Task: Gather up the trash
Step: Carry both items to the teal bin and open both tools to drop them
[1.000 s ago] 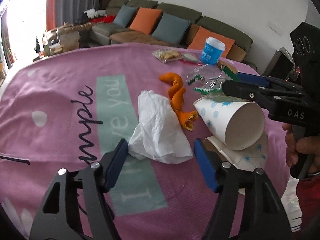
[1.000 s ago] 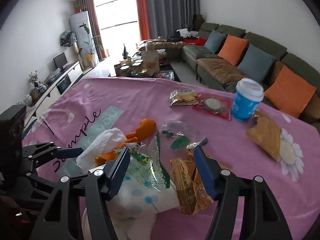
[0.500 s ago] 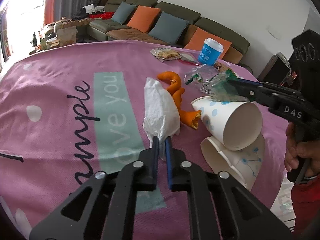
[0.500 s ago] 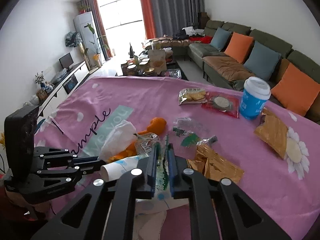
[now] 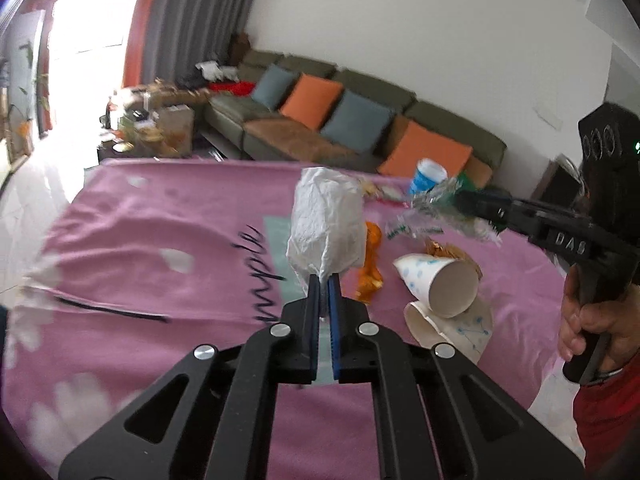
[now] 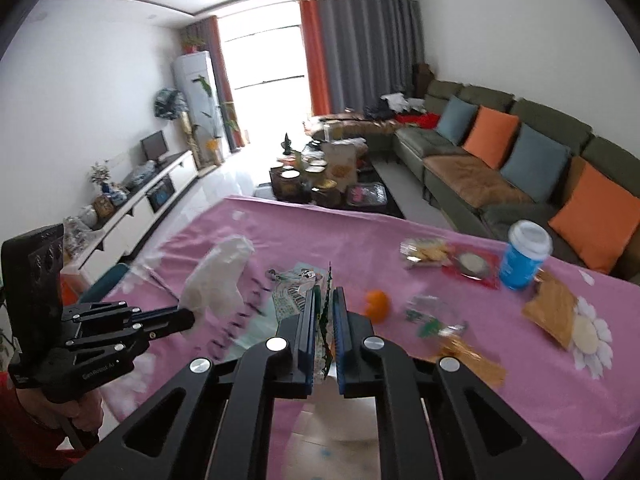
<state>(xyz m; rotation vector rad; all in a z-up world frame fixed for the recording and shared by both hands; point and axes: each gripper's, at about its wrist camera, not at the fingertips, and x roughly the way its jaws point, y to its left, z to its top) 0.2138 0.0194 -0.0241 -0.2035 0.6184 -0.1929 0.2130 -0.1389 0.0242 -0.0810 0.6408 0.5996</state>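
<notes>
Tissue (image 5: 326, 224) stands upright from left claw (image 5: 324, 284).

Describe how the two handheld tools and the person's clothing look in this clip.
Both tools are matte black frames with silver bolts and blue-lined fingers. The right tool bears white "DAS" lettering and a pistol handle; the left tool has small white lettering. A red garment shows.

Pink tablecloth (image 5: 160, 240) bears two paper cups (image 5: 440, 284), one atop the other; orange peel (image 5: 370, 264) just left of them. Lidded cup (image 6: 524, 256) near far edge, sofa (image 6: 500, 160) behind.
</notes>
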